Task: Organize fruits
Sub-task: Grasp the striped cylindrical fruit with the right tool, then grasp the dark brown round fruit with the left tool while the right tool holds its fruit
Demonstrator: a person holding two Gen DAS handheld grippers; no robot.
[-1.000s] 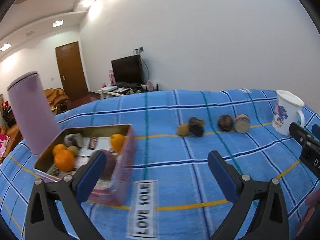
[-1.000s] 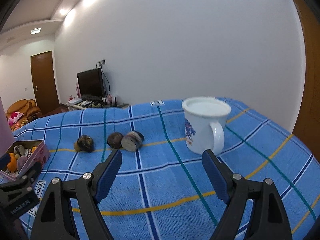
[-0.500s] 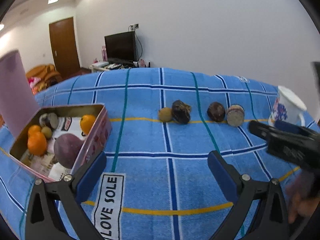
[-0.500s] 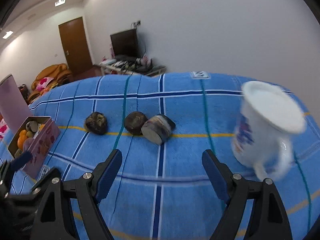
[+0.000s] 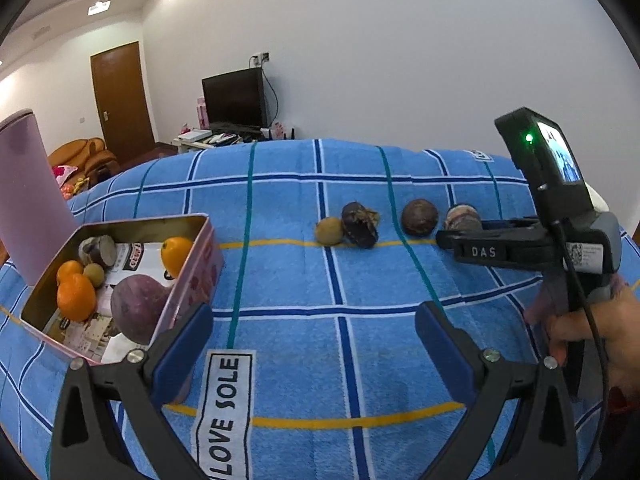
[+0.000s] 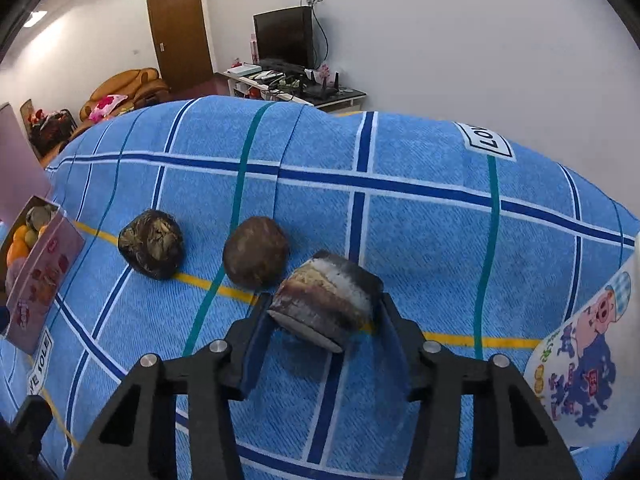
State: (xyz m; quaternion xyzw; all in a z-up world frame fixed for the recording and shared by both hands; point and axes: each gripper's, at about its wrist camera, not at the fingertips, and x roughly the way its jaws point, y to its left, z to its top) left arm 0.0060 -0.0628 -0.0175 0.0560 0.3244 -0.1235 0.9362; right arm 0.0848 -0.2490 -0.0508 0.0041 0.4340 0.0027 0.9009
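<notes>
While the blue plaid cloth (image 5: 360, 320) fills the lower two thirds of both wrist views, covering the table, the open pink tin (image 5: 192, 276) sits at the left of the left wrist frame with its lid (image 5: 28, 196) raised behind it. Inside the tin lie a purple sweet potato (image 5: 136, 308), oranges (image 5: 76, 296) and a few smaller pieces. At the lower right edge of the right wrist frame a white mug (image 6: 588, 364) with a cartoon print stands on the cloth. The left claw (image 5: 312, 340) spreads wide across the bottom of its own view, nothing between its blue pads, one pad just beside the tin's near corner. The right claw (image 6: 320, 320) has just been closing, and its pads sit against both sides of a cut, dark-skinned fruit piece (image 6: 326, 300) at the lower centre of the right wrist frame; the piece rests on the cloth. In the left wrist view that claw reaches in from the right edge, a hand (image 5: 592, 336) on its grip. Up and left of the gripped piece lie a round brown fruit (image 6: 256, 256), just beside it, then a darker, rough fruit (image 6: 152, 244), apart from it. A small yellowish fruit (image 5: 329, 231) touches that rough one at mid-frame in the left wrist view.
</notes>
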